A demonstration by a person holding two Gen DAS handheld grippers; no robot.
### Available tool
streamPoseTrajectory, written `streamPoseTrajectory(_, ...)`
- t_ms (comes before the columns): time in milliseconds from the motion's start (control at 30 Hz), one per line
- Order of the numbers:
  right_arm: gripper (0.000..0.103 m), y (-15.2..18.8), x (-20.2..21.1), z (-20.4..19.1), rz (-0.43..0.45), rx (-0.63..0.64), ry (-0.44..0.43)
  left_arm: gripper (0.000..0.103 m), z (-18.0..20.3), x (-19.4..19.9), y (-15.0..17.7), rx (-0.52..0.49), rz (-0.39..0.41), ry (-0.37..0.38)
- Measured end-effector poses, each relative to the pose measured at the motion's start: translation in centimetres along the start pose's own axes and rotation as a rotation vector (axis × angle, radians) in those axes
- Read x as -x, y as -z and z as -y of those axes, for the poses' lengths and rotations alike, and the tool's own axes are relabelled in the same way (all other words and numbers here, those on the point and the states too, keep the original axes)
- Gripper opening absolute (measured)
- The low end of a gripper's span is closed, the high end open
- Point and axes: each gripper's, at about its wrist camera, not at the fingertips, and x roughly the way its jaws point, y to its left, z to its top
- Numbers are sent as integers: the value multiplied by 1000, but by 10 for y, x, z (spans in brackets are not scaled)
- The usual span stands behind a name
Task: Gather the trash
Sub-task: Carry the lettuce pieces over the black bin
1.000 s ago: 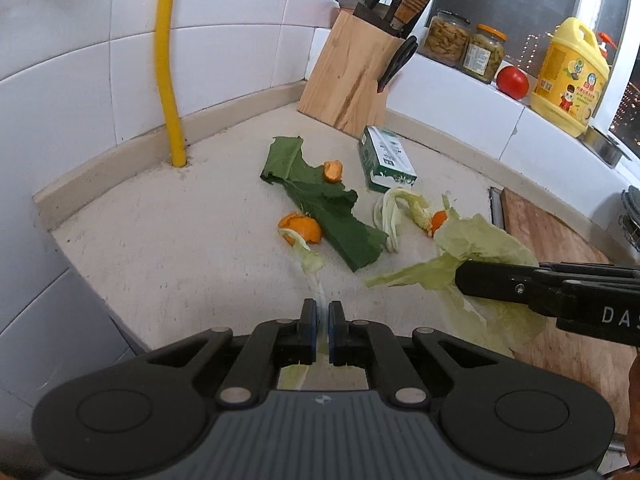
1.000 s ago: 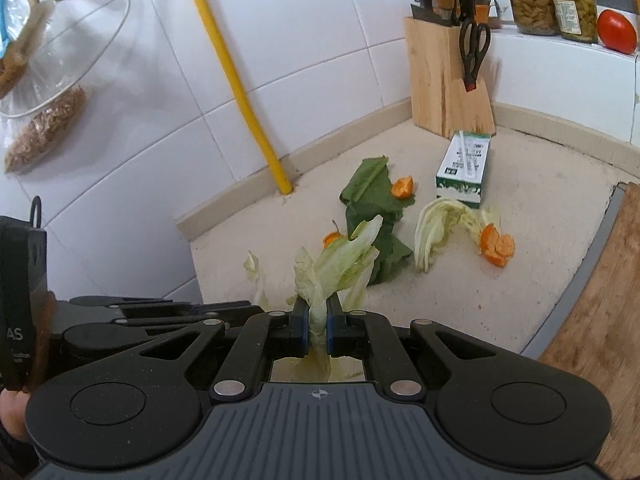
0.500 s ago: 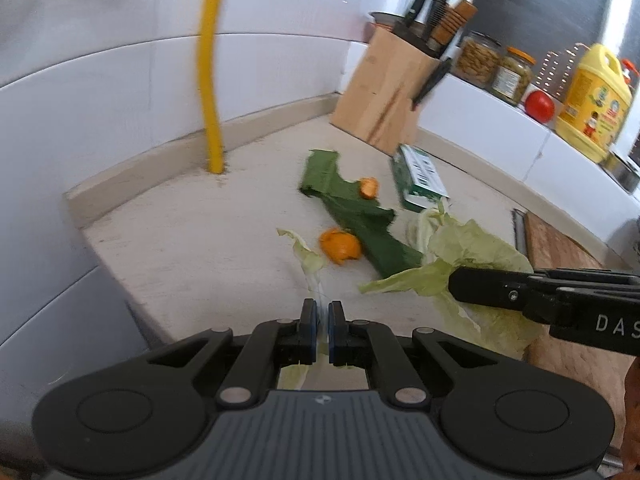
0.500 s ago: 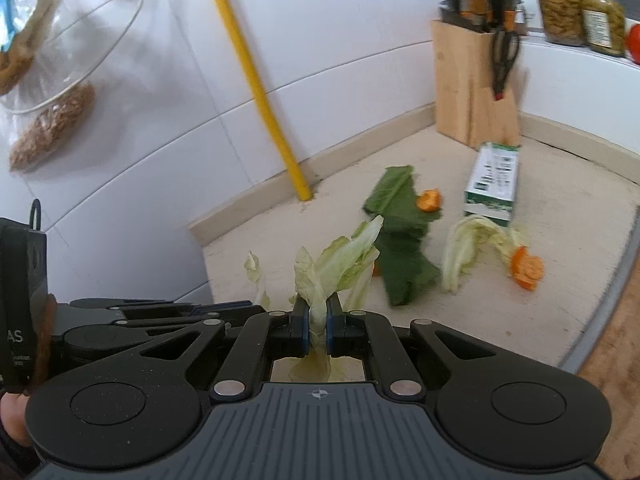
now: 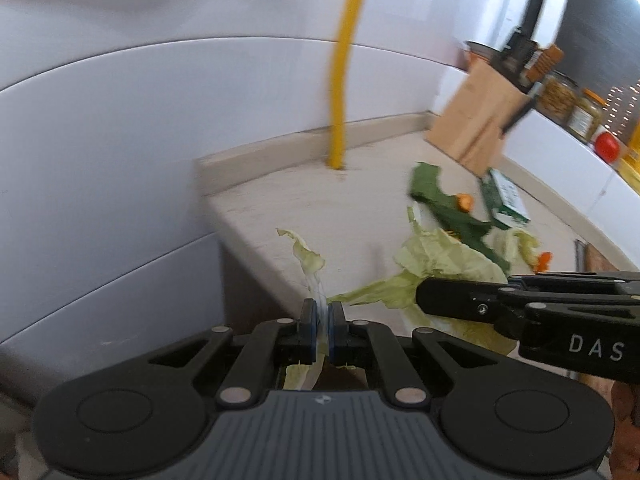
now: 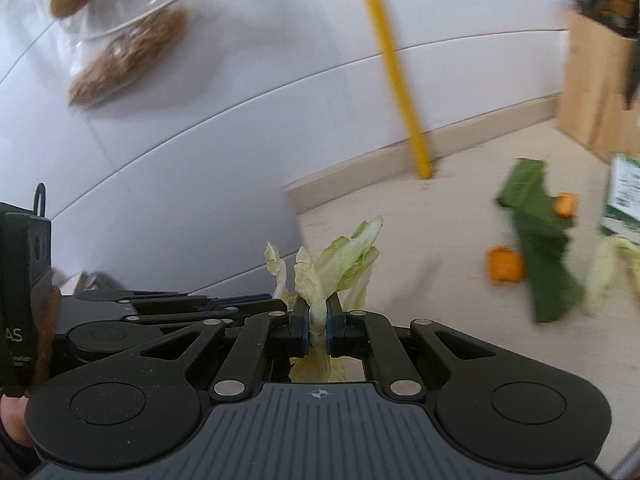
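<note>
Pale green cabbage scraps hang from both handheld grippers at the near corner of a beige kitchen counter (image 5: 280, 204). The left gripper (image 5: 320, 320) has its jaws pressed together on a thin cabbage strip (image 5: 306, 256) that rises in front of them, with more leaf showing below the pads. The right gripper (image 6: 316, 320) is clamped on a thicker cabbage leaf bunch (image 6: 340, 260) that stands up from its jaws; in the left view its black fingers reach in from the right with the broad leaf draped under them.

Compared with a second ago, both grippers have swung sideways toward the counter's end. The white tiled wall (image 5: 120, 160) and the counter's corner edge now fill much of each view, where earlier the counter top lay straight ahead. Both grips look unchanged. The scene is blurred.

The remaining trash has slid to the right of both views and still lies on the counter: a dark green leaf (image 6: 540, 240), a piece of orange peel (image 6: 504, 266) just beside it, a smaller orange bit (image 6: 566, 204) at the leaf's upper edge, a green and white carton (image 5: 506, 200), and another pale cabbage piece (image 6: 612, 268) near the carton. A yellow pipe (image 5: 340, 100) runs up the wall behind. A wooden knife block (image 5: 476, 128) stands in the back corner, with jars (image 5: 560, 96) and a red tomato (image 5: 606, 146) on the ledge beyond.
</note>
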Motion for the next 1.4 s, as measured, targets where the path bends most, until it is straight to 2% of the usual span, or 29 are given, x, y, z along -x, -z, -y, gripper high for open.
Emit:
streamPoseTrajectory(267,10,1,-31,-36,-56,48,-74,3,-36,16,13,57,1,-64)
streamPoseTrajectory(533,10,2,-53,-63,-94,81,-103,3,-61,26,20,91,6,-97)
streamPoseTrajectory(1400,11,11,-88,-104,-132,122,-49,3,-109,26,33,107,17,-89)
